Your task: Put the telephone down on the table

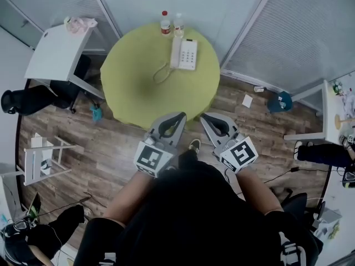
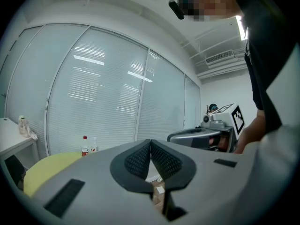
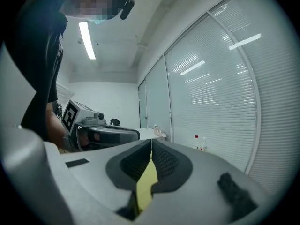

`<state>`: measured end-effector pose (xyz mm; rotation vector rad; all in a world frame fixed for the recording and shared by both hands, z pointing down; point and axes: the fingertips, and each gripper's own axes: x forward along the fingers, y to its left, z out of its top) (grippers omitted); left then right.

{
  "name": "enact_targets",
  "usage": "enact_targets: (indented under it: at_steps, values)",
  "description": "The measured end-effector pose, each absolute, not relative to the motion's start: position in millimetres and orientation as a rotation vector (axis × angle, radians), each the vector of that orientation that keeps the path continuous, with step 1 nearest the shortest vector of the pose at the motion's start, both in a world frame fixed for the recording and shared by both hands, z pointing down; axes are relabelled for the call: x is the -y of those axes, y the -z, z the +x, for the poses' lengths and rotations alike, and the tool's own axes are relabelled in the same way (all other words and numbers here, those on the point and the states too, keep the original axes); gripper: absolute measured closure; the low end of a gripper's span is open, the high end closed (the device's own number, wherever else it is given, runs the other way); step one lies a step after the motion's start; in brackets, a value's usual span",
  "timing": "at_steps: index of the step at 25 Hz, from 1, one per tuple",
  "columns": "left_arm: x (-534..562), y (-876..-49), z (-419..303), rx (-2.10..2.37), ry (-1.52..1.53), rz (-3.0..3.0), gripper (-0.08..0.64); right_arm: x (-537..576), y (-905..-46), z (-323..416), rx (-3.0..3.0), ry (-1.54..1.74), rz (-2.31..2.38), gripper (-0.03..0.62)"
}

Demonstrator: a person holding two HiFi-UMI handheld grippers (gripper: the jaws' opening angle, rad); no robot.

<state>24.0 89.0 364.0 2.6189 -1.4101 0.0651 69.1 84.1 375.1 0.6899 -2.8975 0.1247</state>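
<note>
Head view: telephone (image 1: 184, 53) already rests on the table (image 1: 138, 87). Left gripper (image 1: 179, 117) and right gripper (image 1: 206, 117) hang back, seemingly idle, jaws together and empty.

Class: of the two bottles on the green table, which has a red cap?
The left-hand bottle, with red cap and red label; the clear bottle beside it, just beyond the telephone, has a pale cap.

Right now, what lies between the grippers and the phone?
Only bare green table and a loop of cord separate the phone from the left gripper and right gripper, as the head view shows.
</note>
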Motion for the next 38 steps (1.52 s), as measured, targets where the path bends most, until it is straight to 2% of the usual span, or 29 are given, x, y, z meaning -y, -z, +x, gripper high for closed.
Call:
enact_targets:
  at_steps: [20, 38]
  values:
    - [41.2, -376.3, 31.0, 1.451, -0.103, 2.588, 0.546, 46.6, -386.6, 80.2, 2.907, -0.181, 0.751, 0.572]
    - [170.8, -443.5, -34.1, 1.297, -0.132, 2.552, 0.546, 160.4, -426.1, 8.1, 2.797, -0.198, 1.022, 0.572]
